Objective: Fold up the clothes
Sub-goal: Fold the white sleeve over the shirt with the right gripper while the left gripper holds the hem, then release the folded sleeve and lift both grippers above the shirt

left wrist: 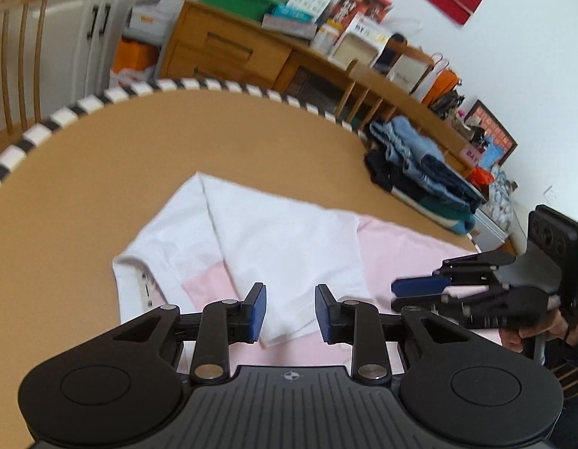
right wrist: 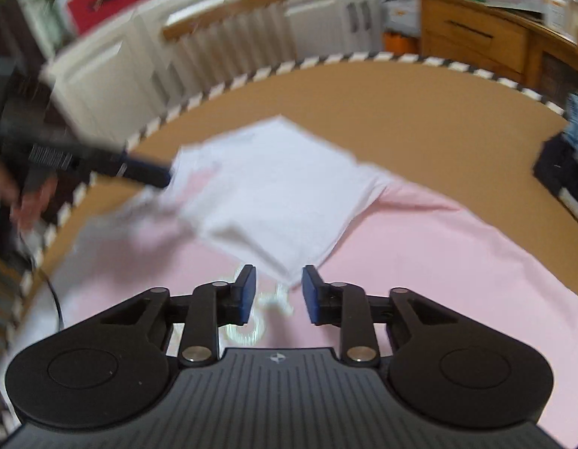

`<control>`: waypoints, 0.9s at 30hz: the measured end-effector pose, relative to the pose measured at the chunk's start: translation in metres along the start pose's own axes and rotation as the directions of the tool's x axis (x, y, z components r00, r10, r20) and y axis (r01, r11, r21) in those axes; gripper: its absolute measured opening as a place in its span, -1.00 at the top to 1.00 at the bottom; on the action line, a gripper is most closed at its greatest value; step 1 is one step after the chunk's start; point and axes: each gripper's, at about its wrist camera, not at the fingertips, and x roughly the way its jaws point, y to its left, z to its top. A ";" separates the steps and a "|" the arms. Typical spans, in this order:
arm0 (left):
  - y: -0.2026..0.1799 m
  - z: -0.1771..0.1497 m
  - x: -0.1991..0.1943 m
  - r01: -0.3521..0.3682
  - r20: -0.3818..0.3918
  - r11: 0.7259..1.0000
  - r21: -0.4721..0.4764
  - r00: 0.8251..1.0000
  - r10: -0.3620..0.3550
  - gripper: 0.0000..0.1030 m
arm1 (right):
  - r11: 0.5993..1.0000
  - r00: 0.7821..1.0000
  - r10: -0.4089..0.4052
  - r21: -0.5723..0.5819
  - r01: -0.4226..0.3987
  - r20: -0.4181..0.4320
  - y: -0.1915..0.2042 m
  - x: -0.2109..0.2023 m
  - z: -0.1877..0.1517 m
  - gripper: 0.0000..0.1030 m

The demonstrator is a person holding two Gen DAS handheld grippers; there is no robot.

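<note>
A pink garment [left wrist: 401, 247] lies spread on the brown table [left wrist: 102, 172], with a white part [left wrist: 281, 232] folded across it. My left gripper [left wrist: 291, 312] is open; the white fold's near corner lies between its blue pads, and they do not press on it. My right gripper [right wrist: 277, 292] is also open, its pads either side of the white fold's tip [right wrist: 289, 275] over the pink cloth [right wrist: 438, 243]. In the left wrist view the right gripper [left wrist: 420, 288] hovers over the pink cloth at right. In the right wrist view the left gripper [right wrist: 150, 172] is blurred at the white part's left edge.
A stack of folded denim and dark clothes [left wrist: 420, 164] sits on the table's far right corner. The table has a black-and-white striped edge [left wrist: 83, 104]. A wooden chair [left wrist: 15, 56] stands beyond it at left, and a cluttered wooden sideboard [left wrist: 229, 48] behind.
</note>
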 end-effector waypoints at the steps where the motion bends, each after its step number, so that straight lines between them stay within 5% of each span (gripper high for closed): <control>1: -0.007 0.002 0.003 -0.010 0.013 1.000 0.010 1.000 0.009 0.41 | 0.999 1.000 -0.023 0.035 0.022 0.016 -0.004 0.005 0.006 0.69; 5: -0.038 0.000 0.034 -0.060 -0.002 0.995 0.076 0.998 0.061 0.41 | 0.995 0.997 -0.069 0.071 0.070 -0.023 -0.003 0.032 0.011 0.84; 10: -0.051 -0.022 0.051 -0.119 -0.085 0.982 0.148 0.988 0.132 0.41 | 0.994 0.993 -0.094 -0.058 0.090 -0.066 0.011 0.031 -0.009 0.84; 21: -0.055 -0.035 0.045 -0.235 -0.100 0.966 0.110 0.964 0.246 0.37 | 0.994 0.992 -0.111 0.000 0.111 -0.068 0.013 0.025 -0.009 0.82; 27: -0.097 -0.039 0.023 -0.363 -0.075 0.926 0.107 0.925 0.372 -0.27 | 0.998 0.998 -0.059 0.030 0.060 -0.009 0.027 -0.018 -0.022 0.80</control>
